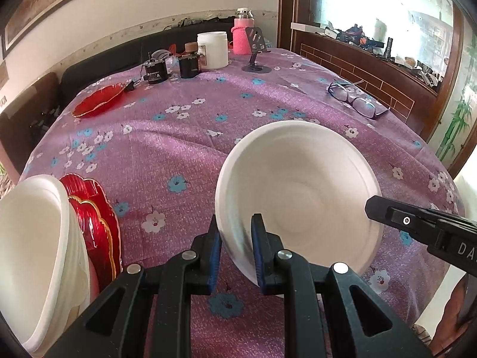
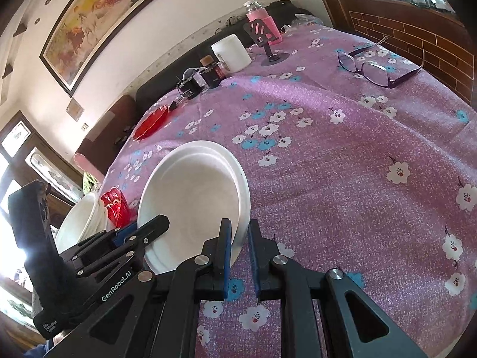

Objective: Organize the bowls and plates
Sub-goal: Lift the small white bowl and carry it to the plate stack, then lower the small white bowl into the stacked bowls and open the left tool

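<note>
A white bowl (image 1: 298, 185) (image 2: 193, 191) hangs tilted over the purple flowered tablecloth (image 1: 184, 149). My left gripper (image 1: 235, 217) (image 2: 149, 229) is shut on its near-left rim. My right gripper (image 2: 240, 222) (image 1: 372, 207) is shut on the opposite rim. In the right wrist view a second white rim shows just behind the bowl's far edge. Beside the left gripper another white bowl (image 1: 29, 253) (image 2: 77, 220) leans against stacked red plates with gold edges (image 1: 95, 214) (image 2: 114, 205). A single red plate (image 1: 98, 101) (image 2: 150, 123) lies far back on the left.
Purple glasses (image 1: 357, 101) (image 2: 375, 68) lie on the right of the table. At the back stand a white jar (image 1: 213, 49), a pink bottle (image 1: 243, 34), a phone stand (image 1: 256, 59) and small black devices (image 1: 155, 73). A brick-patterned wooden ledge (image 1: 372, 71) runs along the right.
</note>
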Demonstrator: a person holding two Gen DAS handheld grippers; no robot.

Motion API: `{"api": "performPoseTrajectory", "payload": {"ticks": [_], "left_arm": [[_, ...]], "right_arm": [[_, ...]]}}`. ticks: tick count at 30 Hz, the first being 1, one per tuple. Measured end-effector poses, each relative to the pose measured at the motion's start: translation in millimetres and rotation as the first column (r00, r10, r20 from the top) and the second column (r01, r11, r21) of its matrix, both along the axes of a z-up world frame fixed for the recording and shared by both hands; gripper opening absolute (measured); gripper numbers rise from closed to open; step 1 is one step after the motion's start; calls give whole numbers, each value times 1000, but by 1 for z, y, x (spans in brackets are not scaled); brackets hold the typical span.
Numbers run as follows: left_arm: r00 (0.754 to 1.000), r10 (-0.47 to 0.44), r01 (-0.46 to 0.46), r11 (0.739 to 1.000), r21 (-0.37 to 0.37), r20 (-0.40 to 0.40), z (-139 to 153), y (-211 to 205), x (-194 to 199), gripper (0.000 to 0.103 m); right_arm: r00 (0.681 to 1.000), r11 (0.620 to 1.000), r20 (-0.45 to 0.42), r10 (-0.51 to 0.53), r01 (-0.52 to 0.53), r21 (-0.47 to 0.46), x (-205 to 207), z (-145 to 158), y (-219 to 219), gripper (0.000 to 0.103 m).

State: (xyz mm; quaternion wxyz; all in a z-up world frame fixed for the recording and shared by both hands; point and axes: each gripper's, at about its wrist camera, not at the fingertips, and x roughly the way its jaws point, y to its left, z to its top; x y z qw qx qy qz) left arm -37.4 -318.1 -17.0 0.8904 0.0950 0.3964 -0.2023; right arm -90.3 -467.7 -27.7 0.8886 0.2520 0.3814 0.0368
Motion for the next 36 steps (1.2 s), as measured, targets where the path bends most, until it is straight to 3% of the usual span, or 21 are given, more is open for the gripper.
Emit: {"api": "performPoseTrajectory", "payload": {"ticks": [12,20,29,36], "left_arm": [[999,-6,6,1000,-13,37,9,4,-4,17],[996,4,0,999,-41,88,35,18,-13,17],[983,73,-59,995,-85,168,74,66,-25,20],[973,165,-148,983,-107,164,87,118,-29,22]], "right_arm": [[1000,1000,20,-5,5,-25,-3,9,4,14],[998,999,63,12,-9,-49,-3,32,14,14],[983,992,155,97,-84,-91,5,75,53,14],[958,975,194,212,-195,-105,23,96,101,14]]}}
